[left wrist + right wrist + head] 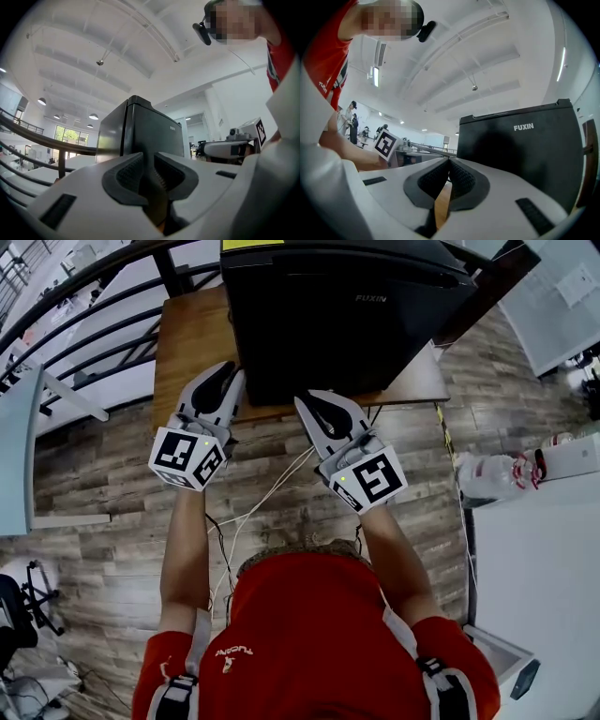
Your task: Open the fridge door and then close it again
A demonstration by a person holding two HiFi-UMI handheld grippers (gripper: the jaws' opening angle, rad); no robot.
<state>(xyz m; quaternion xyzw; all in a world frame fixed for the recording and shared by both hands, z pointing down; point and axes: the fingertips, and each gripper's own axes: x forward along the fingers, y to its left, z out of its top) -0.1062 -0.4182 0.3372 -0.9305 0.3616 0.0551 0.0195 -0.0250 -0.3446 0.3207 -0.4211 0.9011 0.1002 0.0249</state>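
Currently left tongs [230, 373] parted, right tongs [307, 404] closed, both before fridge [347, 324] front.

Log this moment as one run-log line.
fridge: door closed | left gripper: jaws slightly apart, empty | right gripper: shut, empty | both pointed at fridge

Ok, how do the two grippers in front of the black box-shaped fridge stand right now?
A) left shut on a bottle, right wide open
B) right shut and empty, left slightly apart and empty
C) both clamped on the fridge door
B: the right gripper has its pads meeting with nothing between them, and the left gripper shows a narrow empty gap; the black box-shaped fridge lies beyond both.
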